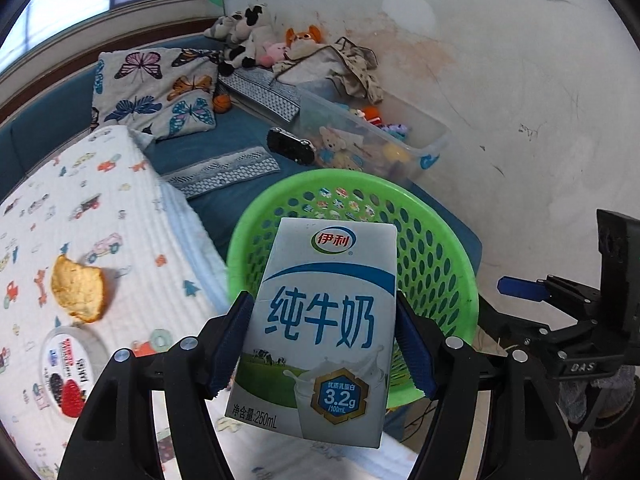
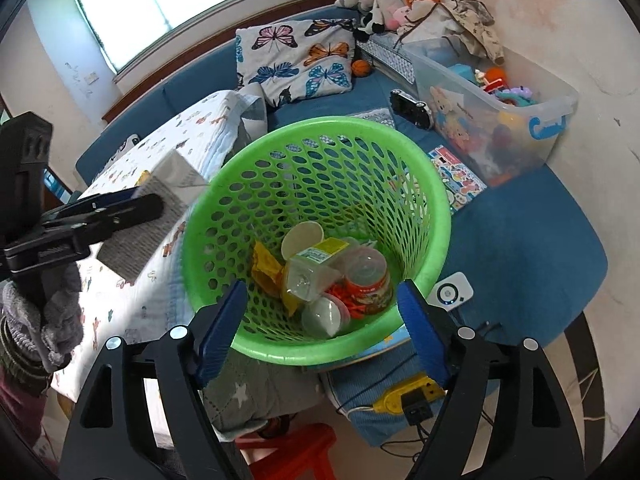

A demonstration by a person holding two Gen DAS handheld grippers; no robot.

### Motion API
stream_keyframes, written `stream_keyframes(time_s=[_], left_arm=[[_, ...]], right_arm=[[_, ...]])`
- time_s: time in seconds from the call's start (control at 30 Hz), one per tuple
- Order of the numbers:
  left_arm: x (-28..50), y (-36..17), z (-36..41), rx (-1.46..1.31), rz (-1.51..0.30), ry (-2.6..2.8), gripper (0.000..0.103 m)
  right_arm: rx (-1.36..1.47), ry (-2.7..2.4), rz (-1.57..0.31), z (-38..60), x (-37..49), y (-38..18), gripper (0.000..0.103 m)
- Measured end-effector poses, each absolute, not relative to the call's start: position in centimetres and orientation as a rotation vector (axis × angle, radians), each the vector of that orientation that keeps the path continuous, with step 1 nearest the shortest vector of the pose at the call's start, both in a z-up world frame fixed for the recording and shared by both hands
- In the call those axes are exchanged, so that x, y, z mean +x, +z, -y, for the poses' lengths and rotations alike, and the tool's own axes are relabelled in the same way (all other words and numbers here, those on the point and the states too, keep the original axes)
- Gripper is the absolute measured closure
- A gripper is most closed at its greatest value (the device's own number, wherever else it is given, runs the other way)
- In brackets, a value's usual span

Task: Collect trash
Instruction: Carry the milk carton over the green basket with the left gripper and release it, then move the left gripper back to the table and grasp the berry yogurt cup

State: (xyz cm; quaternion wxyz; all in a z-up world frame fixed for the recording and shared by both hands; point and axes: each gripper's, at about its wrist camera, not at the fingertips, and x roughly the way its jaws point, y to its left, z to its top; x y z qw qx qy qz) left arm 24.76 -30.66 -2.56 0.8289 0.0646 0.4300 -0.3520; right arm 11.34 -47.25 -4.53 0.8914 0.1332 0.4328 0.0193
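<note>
1. The left gripper point(image 1: 322, 340) has its blue pads point(image 1: 230, 340) pressed against both sides of a milk carton point(image 1: 320, 320), which it holds upright and off the bed with the printed face toward the camera.
2. The carton sits in front of the green basket point(image 1: 436, 264), near its rim; from the right wrist view the carton point(image 2: 160, 216) is to the left of the basket point(image 2: 432, 216) and outside it.
3. The right gripper point(image 2: 320, 332) has its fingers spread wide apart with nothing between them, and it is above the near rim of the basket.
4. Inside the basket lie a clear plastic bottle point(image 2: 312, 272), a yellow wrapper point(image 2: 266, 268), a round paper lid point(image 2: 302, 240) and a red-labelled cup point(image 2: 368, 284).
5. On the white quilt point(image 1: 100, 200) to the left of the carton lie a piece of peel point(image 1: 78, 288) and a round foil lid point(image 1: 66, 376), apart from each other.
6. A clear toy box point(image 2: 500, 120) stands by the wall behind the basket.
</note>
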Motion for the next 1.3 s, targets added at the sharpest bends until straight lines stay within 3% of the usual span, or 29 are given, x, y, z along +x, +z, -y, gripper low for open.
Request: stream_keyframes(time_s=[0.5, 0.63, 0.77, 1.3], left_arm=[[25.2, -4.0, 33.9, 0.113, -0.954, -0.784, 0.036], [25.5, -4.3, 33.7, 0.075, -0.967, -0.792, 0.024], [25.5, -4.3, 33.5, 0.059, -0.960, -0.793, 0.023], [23.4, -2.2, 26.8, 0.069, -0.869, -0.712, 0.023]], right_arm=[[0.293, 0.039, -0.887, 47.6, 10.3, -4.4, 0.024], [0.295, 0.040, -0.886, 47.7, 10.3, -4.4, 0.024], [0.297, 0.044, -0.885, 47.5, 10.0, -4.4, 0.024], [0.255, 0.094, -0.881, 44.6, 11.0, -3.5, 0.023]])
